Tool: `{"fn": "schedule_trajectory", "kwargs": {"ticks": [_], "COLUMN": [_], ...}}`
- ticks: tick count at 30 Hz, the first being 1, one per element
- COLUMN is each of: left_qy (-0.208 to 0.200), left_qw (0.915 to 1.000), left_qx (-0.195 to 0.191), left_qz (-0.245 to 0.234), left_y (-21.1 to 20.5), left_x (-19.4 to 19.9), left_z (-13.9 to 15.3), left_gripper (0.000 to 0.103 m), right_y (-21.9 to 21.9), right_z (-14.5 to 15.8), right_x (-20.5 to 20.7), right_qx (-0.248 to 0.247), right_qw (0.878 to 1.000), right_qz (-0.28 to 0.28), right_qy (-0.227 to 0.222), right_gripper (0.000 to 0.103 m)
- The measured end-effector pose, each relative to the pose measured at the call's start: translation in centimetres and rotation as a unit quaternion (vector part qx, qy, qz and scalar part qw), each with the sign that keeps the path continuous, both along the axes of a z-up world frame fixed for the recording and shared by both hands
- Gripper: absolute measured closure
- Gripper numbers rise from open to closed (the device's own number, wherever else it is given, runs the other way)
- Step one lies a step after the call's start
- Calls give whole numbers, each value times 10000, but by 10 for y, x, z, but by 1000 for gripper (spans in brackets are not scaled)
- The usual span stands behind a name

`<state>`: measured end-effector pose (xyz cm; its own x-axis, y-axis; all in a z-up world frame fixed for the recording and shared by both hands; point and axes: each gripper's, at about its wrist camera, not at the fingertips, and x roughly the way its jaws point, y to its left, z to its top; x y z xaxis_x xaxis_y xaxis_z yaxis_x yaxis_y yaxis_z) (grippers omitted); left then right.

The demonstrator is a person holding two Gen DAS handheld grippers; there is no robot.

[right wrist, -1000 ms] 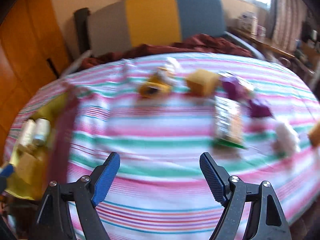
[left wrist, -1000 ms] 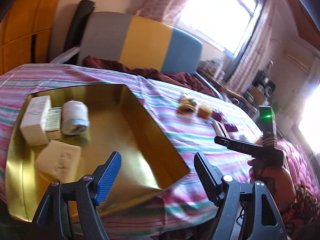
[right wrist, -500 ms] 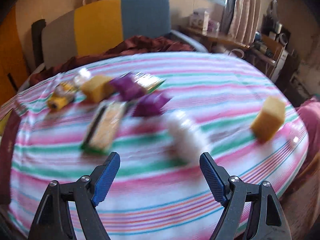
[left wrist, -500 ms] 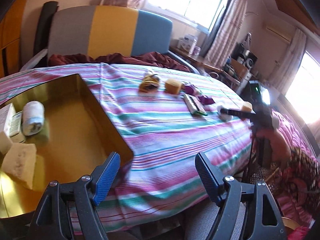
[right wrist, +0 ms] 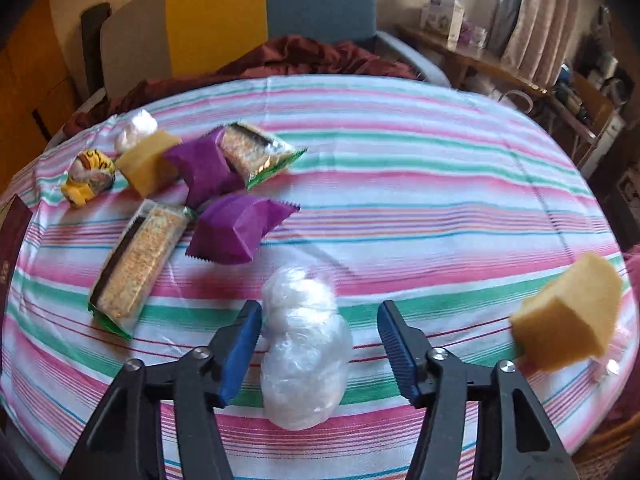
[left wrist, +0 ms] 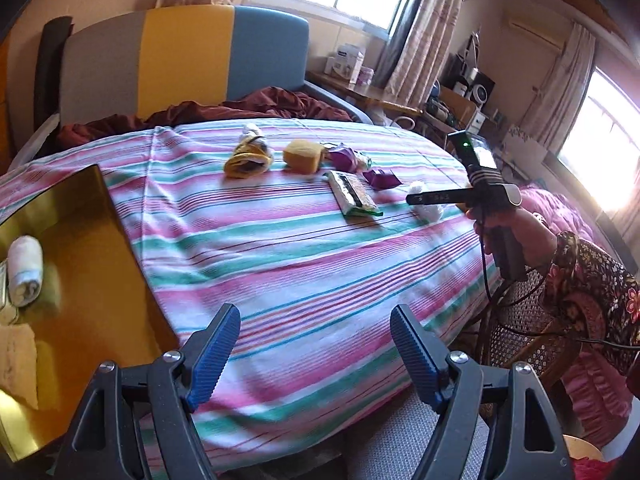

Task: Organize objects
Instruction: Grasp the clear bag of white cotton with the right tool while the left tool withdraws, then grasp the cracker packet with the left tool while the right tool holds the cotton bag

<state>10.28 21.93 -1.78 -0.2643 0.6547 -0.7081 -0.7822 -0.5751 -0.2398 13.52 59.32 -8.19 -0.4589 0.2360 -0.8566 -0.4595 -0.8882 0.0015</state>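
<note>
Your right gripper (right wrist: pixel 320 340) has swung over the clear-wrapped bundle (right wrist: pixel 304 352), jaws just closing around it, not yet pinching. Its long axis runs along the jaws. Left gripper (left wrist: pixel 316 352) spread, farther off.

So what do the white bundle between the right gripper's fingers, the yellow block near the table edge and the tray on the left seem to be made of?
White bundle: soft white wads, perhaps cotton, in thin clear plastic; the wrap is crinkled and glossy.
Yellow block: likely sponge foam; matte, faintly porous faces.
Tray: probably metal, gold and polished; it mirrors what lies in it.
</note>
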Motion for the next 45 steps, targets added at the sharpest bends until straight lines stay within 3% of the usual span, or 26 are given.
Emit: {"fn": "schedule_trajectory", "kwargs": {"ticks": [1,4,11,16,21,27,30,35,38,42,45], "left_qy": [1,85,-99,191,-266,-127,-245,-267,10,450,358], "left_qw": [10000,9999,9993,9984,9968,9945,9931,9918,9941,9929,9942], "left_qx": [-15,-35,-230,-492,-757,-1040,-1127,-1251,-1084,-1085,-1009], "left_qz": [-21,-122,-266,-202,21,-4,-218,-70,-99,-194,-36], "left_y": [4,17,64,113,166,219,244,257,254,243,233], "left_x": [0,-2,-18,-33,-60,-69,-71,-76,-73,-65,-70], "left_z": [1,4,-1,-8,-27,-43,-52,-68,-70,-74,-72], "left_gripper": [24,24,24,21,21,21,21,21,21,37,54], "right_y": [1,-2,-10,-5,5,7,6,5,5,2,-1], "right_z": [-4,-3,1,1,1,1,1,2,2,2,3], "right_x": [-1,-2,0,3,8,7,5,3,3,3,2], "right_qx": [-95,-242,-468,-527,-672,-661,-683,-712,-714,-690,-628], "right_qw": [9999,9997,9989,9984,9967,9966,9966,9966,9967,9970,9976], "right_qz": [-32,-25,-21,-217,-455,-491,-452,-405,-393,-345,-301], "right_qy": [-59,7,37,-32,-16,-61,-56,-45,-46,-52,-44], "right_gripper": [55,65,65,65,65,65,65,65,65,65,65]}}
